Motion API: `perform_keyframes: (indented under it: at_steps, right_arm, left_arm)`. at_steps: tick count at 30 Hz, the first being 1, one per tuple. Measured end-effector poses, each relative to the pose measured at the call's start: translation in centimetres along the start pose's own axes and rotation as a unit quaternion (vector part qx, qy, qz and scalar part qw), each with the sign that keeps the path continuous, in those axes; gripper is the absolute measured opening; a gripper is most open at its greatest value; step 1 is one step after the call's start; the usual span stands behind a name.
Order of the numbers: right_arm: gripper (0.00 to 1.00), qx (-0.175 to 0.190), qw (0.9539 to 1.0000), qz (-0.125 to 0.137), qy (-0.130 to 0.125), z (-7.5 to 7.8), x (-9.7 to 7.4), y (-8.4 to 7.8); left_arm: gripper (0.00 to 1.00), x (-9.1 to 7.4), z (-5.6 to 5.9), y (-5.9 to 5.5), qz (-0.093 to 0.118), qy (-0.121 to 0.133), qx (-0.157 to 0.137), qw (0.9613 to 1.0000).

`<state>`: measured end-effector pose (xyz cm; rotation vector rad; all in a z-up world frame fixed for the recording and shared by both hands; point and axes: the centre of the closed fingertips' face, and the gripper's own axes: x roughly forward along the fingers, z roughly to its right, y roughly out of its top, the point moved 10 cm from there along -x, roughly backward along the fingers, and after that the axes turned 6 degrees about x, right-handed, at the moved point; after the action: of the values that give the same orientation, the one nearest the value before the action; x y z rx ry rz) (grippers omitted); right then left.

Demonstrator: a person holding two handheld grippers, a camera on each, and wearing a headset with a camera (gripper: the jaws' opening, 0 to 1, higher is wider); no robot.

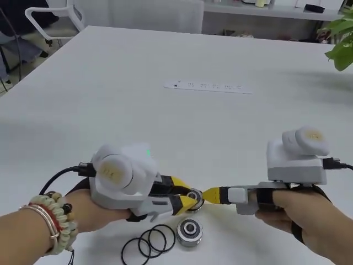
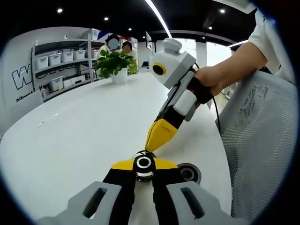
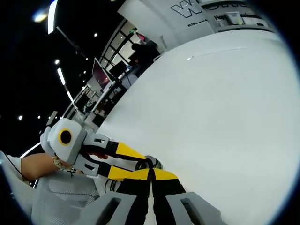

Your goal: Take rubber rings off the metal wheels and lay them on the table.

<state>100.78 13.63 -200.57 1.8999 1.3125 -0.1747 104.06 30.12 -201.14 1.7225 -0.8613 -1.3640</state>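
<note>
My left gripper is shut on a small metal wheel and holds it just above the white table. In the left gripper view the wheel sits between the yellow jaws. My right gripper comes in from the right, shut, with its tips against the wheel's rim. I cannot tell if it pinches the wheel's rubber ring. The right gripper view shows its jaws together, close beside the wheel. A second wheel lies on the table next to loose black rubber rings.
A white power strip lies mid-table. A potted plant stands at the far right edge and a white chair at the far left. A mesh chair back is close on the person's side.
</note>
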Motion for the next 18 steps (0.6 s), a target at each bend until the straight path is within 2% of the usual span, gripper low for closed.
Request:
perform_keyframes:
  at_steps: [6,13,18]
  right_arm:
    - [0.00,-0.027,0.9996,-0.004,-0.002,0.21,0.03,0.06]
    - [0.00,-0.070,0.9975,-0.011,-0.006,-0.21,0.19,0.15]
    - [0.00,-0.113,0.9934,-0.016,-0.014,-0.28,0.34,0.43]
  left_arm:
    - [0.08,0.13,0.01,0.05,0.001,0.002,0.000,1.0000]
    - [0.08,0.11,-0.02,0.01,0.001,0.000,0.000,1.0000]
    - [0.08,0.14,0.02,0.04,0.001,0.001,0.000,1.0000]
